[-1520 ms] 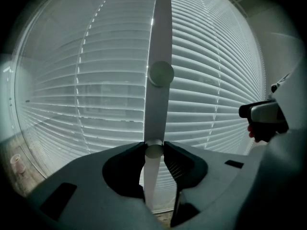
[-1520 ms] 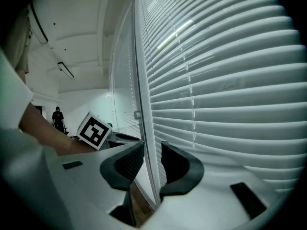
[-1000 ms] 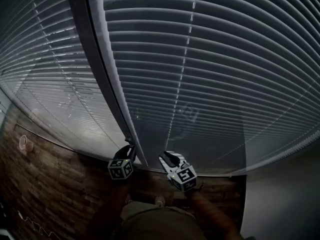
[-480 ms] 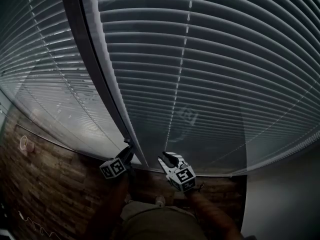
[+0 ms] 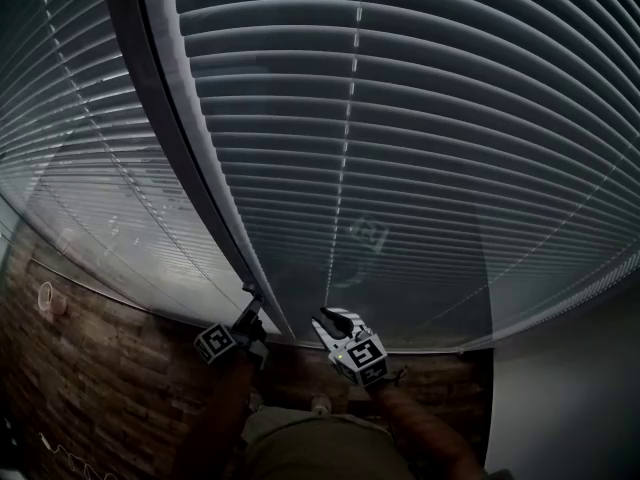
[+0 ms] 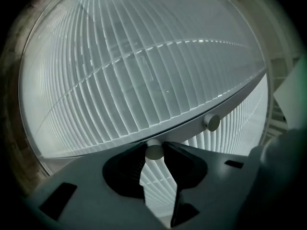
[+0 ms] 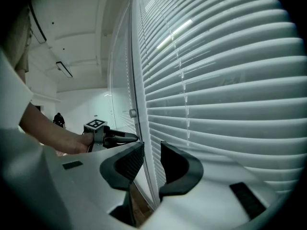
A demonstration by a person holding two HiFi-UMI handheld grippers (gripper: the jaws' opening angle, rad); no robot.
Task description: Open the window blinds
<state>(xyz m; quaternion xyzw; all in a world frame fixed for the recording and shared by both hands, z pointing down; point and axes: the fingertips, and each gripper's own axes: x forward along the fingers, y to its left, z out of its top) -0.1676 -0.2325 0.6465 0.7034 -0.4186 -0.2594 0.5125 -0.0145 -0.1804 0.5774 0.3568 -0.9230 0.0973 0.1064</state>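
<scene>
Slatted white blinds [image 5: 420, 168] hang on both sides of a grey window post [image 5: 190, 168]; they fill the left gripper view [image 6: 134, 80] and the right gripper view [image 7: 225, 95]. My left gripper [image 5: 249, 313] points level at the post's foot and is shut on a small round knob [image 6: 154, 151], which sits between its jaw tips. A second knob [image 6: 211, 122] is farther along the post. My right gripper [image 5: 326, 319] hovers just right of the post by the lowest slats, jaws nearly together, nothing between them. It sees the left gripper [image 7: 129, 138] at the post.
A brick wall [image 5: 100, 368] runs below the window, with a small round fitting [image 5: 46, 290] on it. A plain wall [image 5: 570, 388] closes the right side. The person's hand [image 7: 57, 140] holds the left gripper.
The left gripper has rolled about its own line while on the knob; its marker cube swung left and lower. The right gripper has kept still.
</scene>
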